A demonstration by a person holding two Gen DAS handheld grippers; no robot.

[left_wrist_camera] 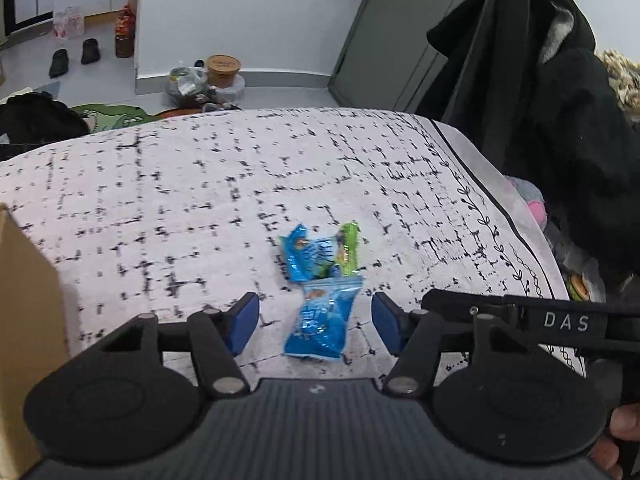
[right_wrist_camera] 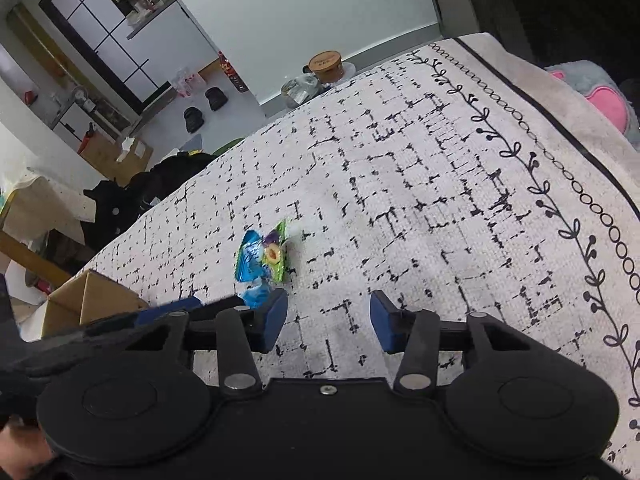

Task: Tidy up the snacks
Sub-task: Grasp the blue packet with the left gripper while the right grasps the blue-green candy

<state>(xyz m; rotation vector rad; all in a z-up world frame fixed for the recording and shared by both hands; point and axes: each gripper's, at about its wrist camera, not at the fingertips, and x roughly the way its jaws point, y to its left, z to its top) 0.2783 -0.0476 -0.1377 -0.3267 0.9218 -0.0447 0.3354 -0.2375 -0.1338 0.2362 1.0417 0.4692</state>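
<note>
Clearly the left hand-held gripper has its blue pads apart, one on either side of the near blue foil snack packet, which lies flat on the white, black-flecked woven cloth covering what may be a bed or a worktop. The pads do not seem to touch the packet, though how far they sit above the cloth I cannot tell. The right hand-held gripper is likewise apart and holds nothing, with only bare cloth between its pads.

Just beyond the near packet, touching its far end, lie a second blue foil packet and a green crinkled wrapper, the two overlapping. A brown cardboard box stands at the near left, the likely place for the snacks.

I judge these packets to be very light, soft and puffed, with slick film that can slide out of a loose pinch. Their contents are probably brittle, so a hard squeeze on the middle could crush them. The safest hold is across the narrow waist of the near packet or on its flat crimped end seam, closing gently. Because the packets touch, lifting one may drag its neighbours.
</note>
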